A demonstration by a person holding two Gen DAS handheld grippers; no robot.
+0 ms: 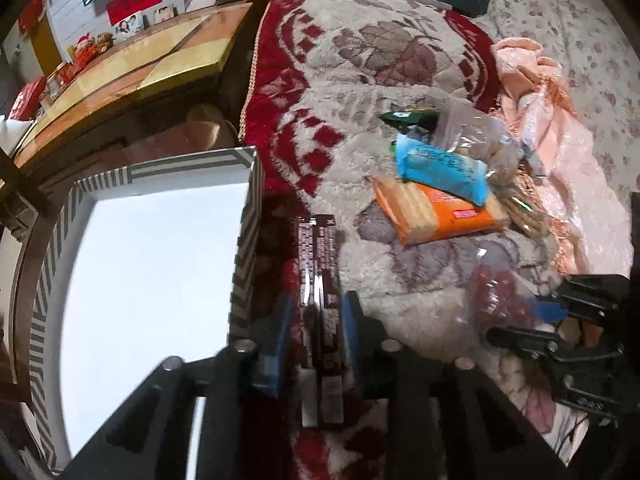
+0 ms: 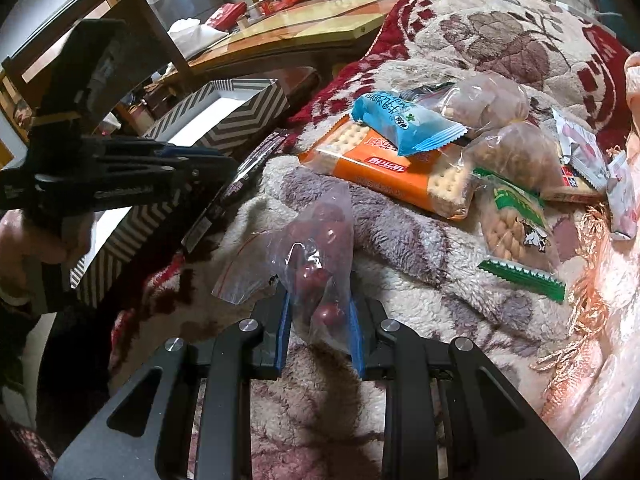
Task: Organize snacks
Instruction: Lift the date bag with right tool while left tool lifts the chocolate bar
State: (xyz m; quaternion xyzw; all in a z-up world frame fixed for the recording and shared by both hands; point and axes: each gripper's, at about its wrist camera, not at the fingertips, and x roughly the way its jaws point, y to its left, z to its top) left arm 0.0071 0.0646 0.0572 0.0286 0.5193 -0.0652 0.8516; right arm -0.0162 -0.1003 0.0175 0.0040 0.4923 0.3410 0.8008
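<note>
Between my right gripper's (image 2: 320,332) blue pads sits a clear plastic bag of red dates (image 2: 320,264), pinched. My left gripper (image 1: 316,344) clamps a dark flat snack packet (image 1: 319,276) at the fleecy blanket's (image 1: 360,60) edge, beside the striped box (image 1: 240,264).

Home: blanket-covered bed (image 1: 360,60), family photos (image 1: 130,26), wooden table (image 1: 160,60).
</note>
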